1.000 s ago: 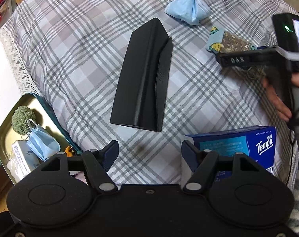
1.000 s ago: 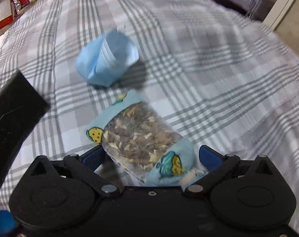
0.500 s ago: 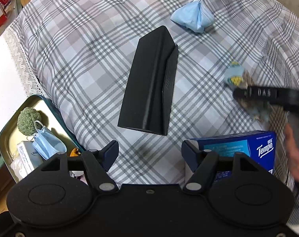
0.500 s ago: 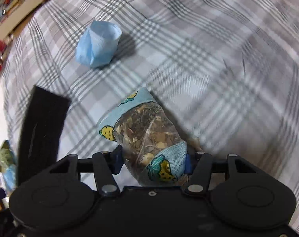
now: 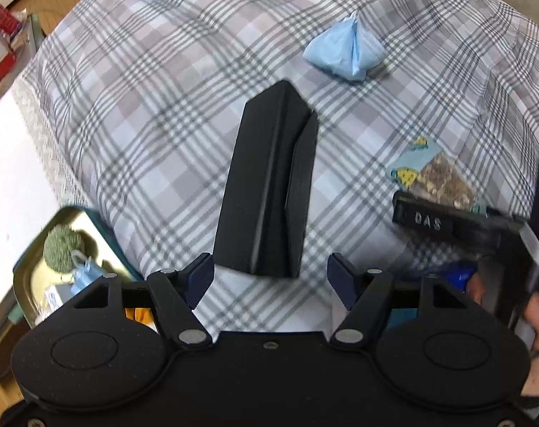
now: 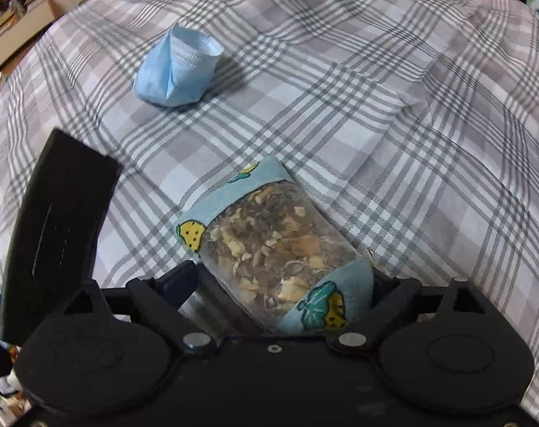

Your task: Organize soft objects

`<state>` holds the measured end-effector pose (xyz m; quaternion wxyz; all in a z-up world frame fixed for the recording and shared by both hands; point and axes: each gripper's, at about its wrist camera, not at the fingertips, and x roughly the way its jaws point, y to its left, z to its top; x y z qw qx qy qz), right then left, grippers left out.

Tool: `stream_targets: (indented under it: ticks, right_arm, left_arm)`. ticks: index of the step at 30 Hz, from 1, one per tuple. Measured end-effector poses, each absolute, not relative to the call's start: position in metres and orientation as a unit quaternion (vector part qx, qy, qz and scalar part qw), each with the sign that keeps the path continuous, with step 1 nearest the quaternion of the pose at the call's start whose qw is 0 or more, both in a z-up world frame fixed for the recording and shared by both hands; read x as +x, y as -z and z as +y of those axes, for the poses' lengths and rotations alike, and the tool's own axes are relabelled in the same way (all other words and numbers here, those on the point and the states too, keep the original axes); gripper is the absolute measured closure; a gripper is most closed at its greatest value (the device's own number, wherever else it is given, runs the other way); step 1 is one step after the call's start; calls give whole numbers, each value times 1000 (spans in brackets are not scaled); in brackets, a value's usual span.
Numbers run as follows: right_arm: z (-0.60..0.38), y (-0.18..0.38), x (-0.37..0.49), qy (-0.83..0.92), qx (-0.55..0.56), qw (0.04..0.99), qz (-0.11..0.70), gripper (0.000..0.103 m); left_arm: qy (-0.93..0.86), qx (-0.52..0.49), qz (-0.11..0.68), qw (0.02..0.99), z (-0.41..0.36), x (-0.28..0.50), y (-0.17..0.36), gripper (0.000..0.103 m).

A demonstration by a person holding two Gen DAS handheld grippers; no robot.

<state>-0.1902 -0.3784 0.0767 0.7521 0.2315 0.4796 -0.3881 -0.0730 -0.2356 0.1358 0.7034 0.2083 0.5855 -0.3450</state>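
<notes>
A see-through herb pouch with a blue turtle-print edge lies on the plaid bedspread. It sits between the jaws of my right gripper, which are opening and stand wide; the pads do not press it. In the left wrist view the pouch shows beyond the right gripper. A crumpled blue face mask rests farther back. My left gripper is open, its jaws opening with nothing between them, just short of a black folded case.
A metal tray at the lower left holds a green fuzzy ball, another blue mask and a small white pack. A blue tissue box is mostly hidden behind the right gripper. Cluttered shelves and floor ring the bed.
My right gripper shut on the pouch, carried it nearer the tissue box while rolling, then opened wide again. The left gripper drifted slightly and its jaws widened a little.
</notes>
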Motion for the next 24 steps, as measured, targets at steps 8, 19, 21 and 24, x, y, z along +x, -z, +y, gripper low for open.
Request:
stream_targets:
  ticks: [8, 19, 21, 24]
  right_arm:
    - [-390, -81, -208, 393, 290, 755, 438, 1]
    - [-380, -75, -198, 392, 232, 756, 470, 8]
    - [-379, -75, -196, 397, 218, 755, 473, 14]
    - [-376, -73, -193, 405, 196, 755, 476, 24]
  left_arm:
    - [349, 214, 562, 718, -269, -69, -141, 24]
    - [355, 219, 543, 729, -316, -57, -150, 24]
    - [355, 219, 538, 732, -326, -52, -152, 24]
    - [358, 225, 533, 733, -344, -48, -151, 23]
